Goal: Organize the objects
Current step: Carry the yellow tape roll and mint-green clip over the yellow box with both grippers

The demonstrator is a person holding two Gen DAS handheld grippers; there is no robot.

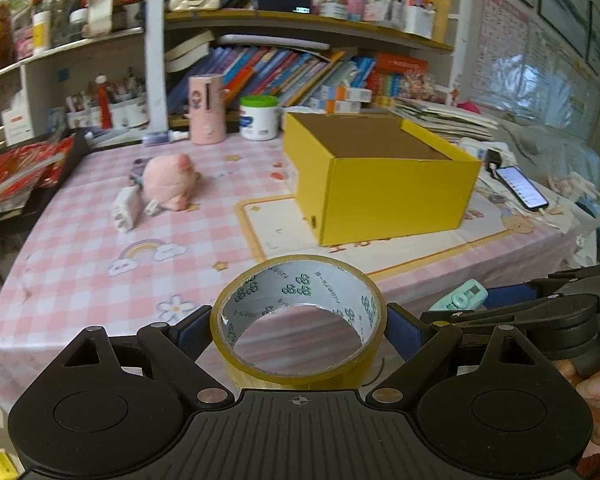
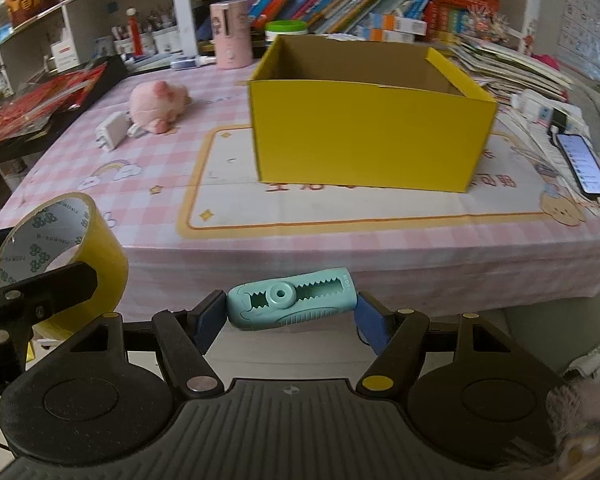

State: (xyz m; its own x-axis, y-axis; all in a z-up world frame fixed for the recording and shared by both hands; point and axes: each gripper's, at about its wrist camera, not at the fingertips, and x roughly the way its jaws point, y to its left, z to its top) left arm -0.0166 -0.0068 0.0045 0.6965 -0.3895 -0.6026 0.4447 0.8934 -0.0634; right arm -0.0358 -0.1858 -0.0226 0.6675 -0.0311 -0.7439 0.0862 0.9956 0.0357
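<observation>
My left gripper (image 1: 298, 330) is shut on a roll of yellowish packing tape (image 1: 300, 280), held before the table's front edge; the roll also shows at the left of the right wrist view (image 2: 100, 240). My right gripper (image 2: 290, 314) is shut on a mint-green correction tape dispenser (image 2: 292, 304), held lengthwise between the blue pads; it also shows in the left wrist view (image 1: 458, 300). An open, empty-looking yellow cardboard box (image 2: 368, 132) stands on the pink checked tablecloth (image 2: 160, 184); it also shows in the left wrist view (image 1: 380, 196).
A pink plush pig (image 2: 158, 102) and a white charger (image 2: 112, 130) lie left of the box. A phone (image 2: 584, 164) lies at the right edge. A pink cylinder (image 2: 230, 36), a green-lidded tub (image 2: 286, 30) and stacked books (image 2: 512, 66) stand behind. Red packets (image 2: 40, 104) lie far left.
</observation>
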